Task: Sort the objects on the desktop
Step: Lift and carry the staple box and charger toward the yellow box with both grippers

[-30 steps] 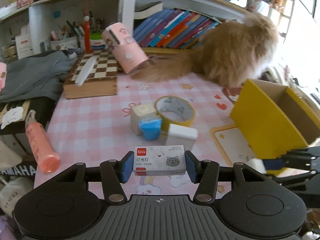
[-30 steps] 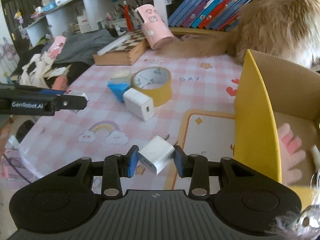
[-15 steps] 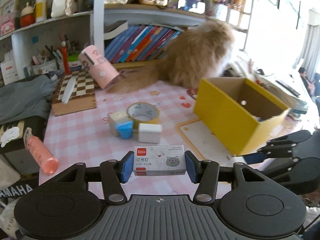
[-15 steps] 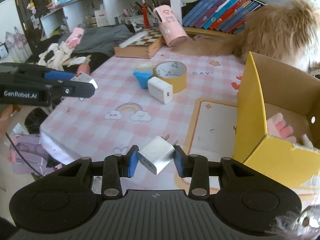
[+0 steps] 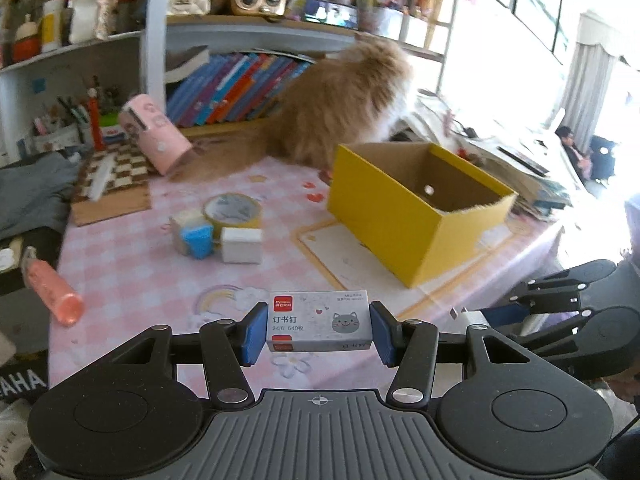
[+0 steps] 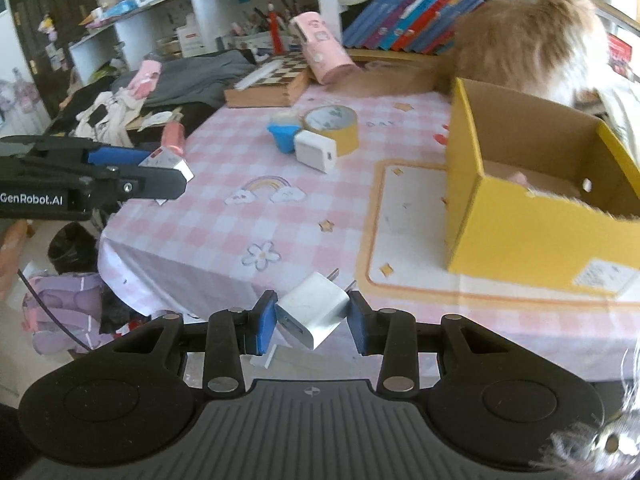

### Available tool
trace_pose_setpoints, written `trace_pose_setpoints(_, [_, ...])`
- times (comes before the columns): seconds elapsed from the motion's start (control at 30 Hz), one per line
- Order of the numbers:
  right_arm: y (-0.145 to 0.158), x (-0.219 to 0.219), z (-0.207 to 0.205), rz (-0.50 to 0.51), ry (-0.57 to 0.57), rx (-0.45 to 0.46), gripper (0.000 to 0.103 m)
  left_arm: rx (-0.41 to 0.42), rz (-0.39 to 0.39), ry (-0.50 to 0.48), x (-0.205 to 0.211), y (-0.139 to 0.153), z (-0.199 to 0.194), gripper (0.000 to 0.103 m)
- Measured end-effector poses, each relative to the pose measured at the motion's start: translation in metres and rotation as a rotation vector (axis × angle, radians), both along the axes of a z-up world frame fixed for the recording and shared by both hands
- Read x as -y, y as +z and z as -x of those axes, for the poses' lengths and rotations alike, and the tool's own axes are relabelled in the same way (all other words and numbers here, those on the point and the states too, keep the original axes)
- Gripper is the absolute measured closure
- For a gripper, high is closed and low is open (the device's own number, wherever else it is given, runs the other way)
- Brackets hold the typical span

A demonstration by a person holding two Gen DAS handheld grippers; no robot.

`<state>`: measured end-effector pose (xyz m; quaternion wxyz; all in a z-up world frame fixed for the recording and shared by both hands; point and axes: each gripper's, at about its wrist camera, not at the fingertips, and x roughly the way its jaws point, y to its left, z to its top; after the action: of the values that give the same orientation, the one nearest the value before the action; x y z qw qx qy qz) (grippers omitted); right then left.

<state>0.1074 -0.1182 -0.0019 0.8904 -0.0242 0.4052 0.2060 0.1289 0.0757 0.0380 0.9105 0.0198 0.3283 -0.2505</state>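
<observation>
Clamping a staple box end to end, the left gripper holds it above the near edge of the checked table; the right gripper pinches a white plug, prongs forward, over the table's front edge; a yellow box stands open to the right; tape, a charger and a blue piece sit mid-table, touching; a cat sits behind the box
</observation>
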Motion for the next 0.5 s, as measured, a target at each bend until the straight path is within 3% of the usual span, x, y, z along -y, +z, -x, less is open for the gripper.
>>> trace_pose_setpoints(0.27, [-0.003,0.016,0.03,-0.011,-0.11,-0.015,0.068,-0.018,0.032,-0.082,0.011,0.0,0.019,0.051])
trace_pose_setpoints(0.5, [-0.009,0.025,0.053,-0.032,-0.197,-0.055,0.068,-0.071,0.011,-0.14,0.021,-0.007,0.034,0.051])
